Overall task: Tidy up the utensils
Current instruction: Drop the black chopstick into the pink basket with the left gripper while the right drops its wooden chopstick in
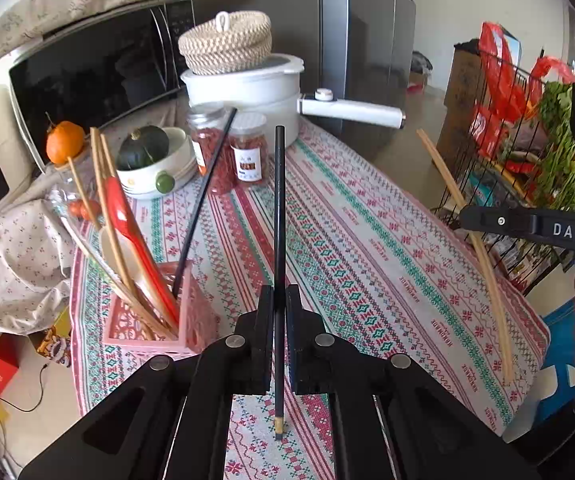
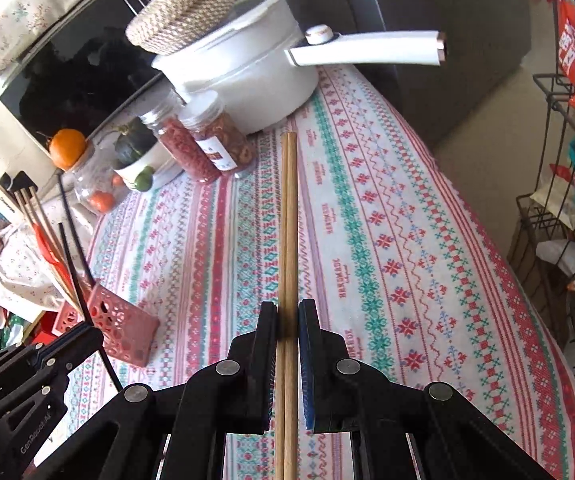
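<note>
I see a woven cotton tablecloth (image 1: 367,240), matt and patterned. On it my matt black plastic left gripper (image 1: 279,300) pinches a glossy black chopstick (image 1: 279,208); my right gripper (image 2: 287,320) clamps pale bare-wood chopsticks (image 2: 288,220). Behind them on the cloth: a glossy white pot (image 1: 247,88), a rough woven basket (image 1: 225,42), and a perforated pink plastic holder (image 1: 159,332).

The pink perforated plastic utensil holder (image 1: 155,320) stands at the left edge of the patterned tablecloth (image 1: 367,240). Behind it stand two clear lidded jars (image 1: 231,152). The white long-handled pot (image 1: 247,92) sits behind the jars, with a woven rope basket (image 1: 225,42) on its lid.
</note>
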`<action>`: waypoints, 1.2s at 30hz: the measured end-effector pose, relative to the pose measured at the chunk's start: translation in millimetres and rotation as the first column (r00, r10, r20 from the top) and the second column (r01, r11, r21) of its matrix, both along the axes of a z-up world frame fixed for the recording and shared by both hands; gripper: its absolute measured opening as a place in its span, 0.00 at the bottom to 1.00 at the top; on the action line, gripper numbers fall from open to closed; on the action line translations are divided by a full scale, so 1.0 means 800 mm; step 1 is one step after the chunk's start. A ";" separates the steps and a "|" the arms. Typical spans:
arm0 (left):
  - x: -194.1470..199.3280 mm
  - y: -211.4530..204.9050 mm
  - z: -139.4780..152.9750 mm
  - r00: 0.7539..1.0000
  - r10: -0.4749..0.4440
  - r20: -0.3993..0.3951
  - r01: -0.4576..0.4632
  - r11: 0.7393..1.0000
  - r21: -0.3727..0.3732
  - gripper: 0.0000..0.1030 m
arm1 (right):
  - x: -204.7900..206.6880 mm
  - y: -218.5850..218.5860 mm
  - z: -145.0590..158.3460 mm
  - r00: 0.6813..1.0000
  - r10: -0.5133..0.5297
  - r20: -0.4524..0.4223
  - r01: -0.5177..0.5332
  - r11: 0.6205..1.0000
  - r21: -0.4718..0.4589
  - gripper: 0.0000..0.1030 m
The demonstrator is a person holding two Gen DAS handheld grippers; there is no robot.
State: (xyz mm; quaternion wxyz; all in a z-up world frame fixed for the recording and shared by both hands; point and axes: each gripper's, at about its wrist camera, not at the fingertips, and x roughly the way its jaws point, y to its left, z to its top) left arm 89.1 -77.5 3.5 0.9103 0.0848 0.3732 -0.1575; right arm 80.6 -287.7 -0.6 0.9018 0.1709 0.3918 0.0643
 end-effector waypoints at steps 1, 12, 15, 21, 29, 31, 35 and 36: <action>-0.008 0.006 0.011 1.000 0.004 0.026 -0.004 1.000 -0.016 0.05 | -0.003 0.007 0.006 1.000 0.007 0.021 -0.007 1.000 -0.003 0.07; -0.059 0.069 0.115 0.931 0.135 0.340 -0.091 0.986 -0.143 0.05 | -0.008 0.076 0.045 0.978 0.068 0.197 -0.062 0.997 -0.040 0.07; -0.063 0.080 0.131 0.904 0.165 0.394 -0.115 0.982 -0.148 0.05 | -0.002 0.089 0.044 0.976 0.083 0.202 -0.075 0.996 -0.048 0.07; -0.043 0.102 0.126 0.912 0.207 0.355 -0.176 0.977 -0.117 0.05 | 0.002 0.102 0.045 0.970 0.093 0.223 -0.086 0.995 -0.042 0.07; 0.017 0.126 0.065 0.950 0.252 0.187 -0.238 0.967 -0.095 0.05 | 0.006 0.117 0.045 0.965 0.101 0.243 -0.092 0.995 -0.049 0.08; 0.032 0.125 0.048 0.964 0.233 0.130 -0.223 0.971 -0.083 0.05 | 0.007 0.121 0.045 0.962 0.099 0.255 -0.090 0.995 -0.049 0.08; 0.050 0.126 0.021 0.970 0.237 0.056 -0.233 0.970 -0.071 0.16 | 0.007 0.131 0.048 0.945 0.103 0.312 -0.094 0.995 -0.042 0.08; 0.051 0.129 0.019 0.970 0.241 0.044 -0.237 0.968 -0.081 0.24 | 0.007 0.134 0.049 0.939 0.101 0.329 -0.092 0.995 -0.043 0.08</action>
